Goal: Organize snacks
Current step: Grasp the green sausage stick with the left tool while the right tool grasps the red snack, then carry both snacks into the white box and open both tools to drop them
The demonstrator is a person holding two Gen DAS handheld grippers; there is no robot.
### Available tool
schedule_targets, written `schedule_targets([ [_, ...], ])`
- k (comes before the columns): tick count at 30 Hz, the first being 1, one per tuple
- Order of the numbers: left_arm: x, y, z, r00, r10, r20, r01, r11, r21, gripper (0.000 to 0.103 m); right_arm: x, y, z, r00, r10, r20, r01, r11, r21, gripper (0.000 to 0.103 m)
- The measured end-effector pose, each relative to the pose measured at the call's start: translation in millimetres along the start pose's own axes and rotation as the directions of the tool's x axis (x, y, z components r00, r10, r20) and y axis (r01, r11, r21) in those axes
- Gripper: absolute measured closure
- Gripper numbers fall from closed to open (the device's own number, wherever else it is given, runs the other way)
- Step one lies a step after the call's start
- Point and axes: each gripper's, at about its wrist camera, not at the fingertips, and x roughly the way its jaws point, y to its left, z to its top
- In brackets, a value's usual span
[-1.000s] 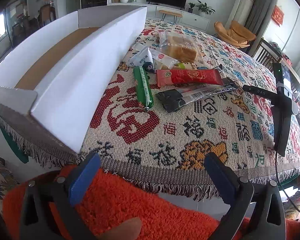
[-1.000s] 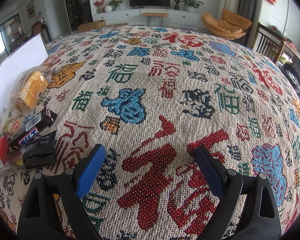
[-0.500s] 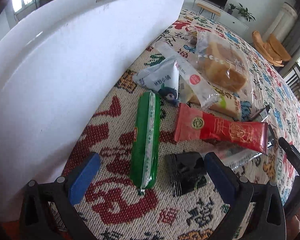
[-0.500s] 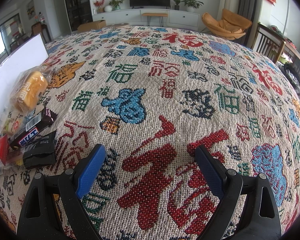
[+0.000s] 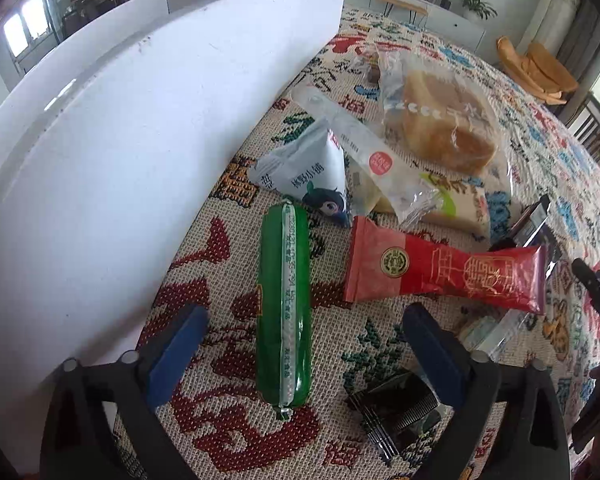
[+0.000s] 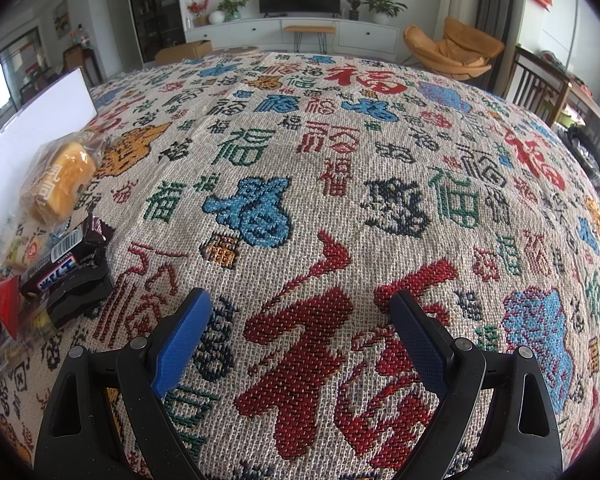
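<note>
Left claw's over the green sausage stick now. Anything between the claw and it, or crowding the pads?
Nothing covers the green sausage stick. It lies bare on the tablecloth between the left claw's closing pads, untouched. The black wrapper sits under the right-hand pad.

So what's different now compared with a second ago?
The left tool has swung in from the table's edge, over the snacks beside the white box, and now straddles the green sausage stick. Its jaws have just been closing a little, but the pads do not touch it yet. Nothing was picked up or dropped. The right tool stayed open over the bare tablecloth, and the snacks lie as before.
</note>
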Motion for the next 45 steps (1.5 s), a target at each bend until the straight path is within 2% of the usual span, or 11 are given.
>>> schedule_targets([
  [4, -7.1, 12.9, -1.3, 0.998, -0.001, 0.060, 0.001, 1.000, -0.001, 0.078, 1.5, 0.2, 0.6, 1.000, 0.000, 0.000, 0.000, 1.000, 0.000, 0.009],
  [8, -14.5, 27.7, -13.9, 0.994, -0.102, 0.047, 0.104, 0.994, -0.042, 0.081, 1.2, -3.0, 1.8, 0.999, 0.049, -0.008, -0.049, 0.998, -0.027, 0.010],
  [11, -22.9, 28.8, -30.3, 0.992, -0.119, 0.043, 0.120, 0.993, -0.013, 0.081, -26.7, 9.3, 2.6, 0.974, 0.224, 0.018, -0.223, 0.973, -0.068, 0.012],
  [16, -33.1, 23.6, -43.9, 0.988, -0.142, 0.056, 0.143, 0.990, -0.002, 0.081, -74.9, 121.2, 7.9, 0.843, 0.506, -0.182, -0.534, 0.750, -0.390, 0.013],
  [19, -45.0, 26.3, -50.4, 0.985, -0.158, 0.067, 0.158, 0.987, -0.001, 0.081, -71.6, 192.9, 7.8, 0.858, 0.429, -0.283, -0.509, 0.630, -0.587, 0.016],
  [22, -61.9, 31.7, -57.7, 0.981, -0.173, 0.087, 0.174, 0.985, -0.006, 0.081, -43.5, 241.3, 6.1, 0.870, 0.292, -0.397, -0.492, 0.557, -0.669, 0.081],
  [26, -85.5, 37.3, -64.1, 0.972, -0.204, 0.117, 0.207, 0.978, -0.007, 0.081, -29.9, 270.4, -4.5, 0.886, 0.158, -0.435, -0.453, 0.489, -0.746, 0.073],
  [30, -114.3, 43.9, -58.8, 0.948, -0.278, 0.154, 0.285, 0.958, -0.020, 0.081, -43.8, 266.3, 1.2, 0.895, 0.139, -0.425, -0.432, 0.515, -0.741, 0.090],
  [35, -152.7, 68.1, -33.8, 0.912, -0.338, 0.232, 0.357, 0.933, -0.043, 0.081, -92.8, 246.6, 50.4, 0.871, 0.287, -0.399, -0.487, 0.615, -0.620, 0.097],
  [39, -167.0, 93.9, -20.5, 0.921, -0.283, 0.269, 0.311, 0.948, -0.067, 0.081, -98.9, 259.5, 72.8, 0.885, 0.248, -0.395, -0.460, 0.605, -0.651, 0.093],
  [45, -164.6, 114.5, -34.0, 0.932, -0.245, 0.266, 0.278, 0.956, -0.093, 0.081, -42.5, 262.3, 41.6, 0.813, 0.110, -0.571, -0.505, 0.623, -0.598, 0.081],
])
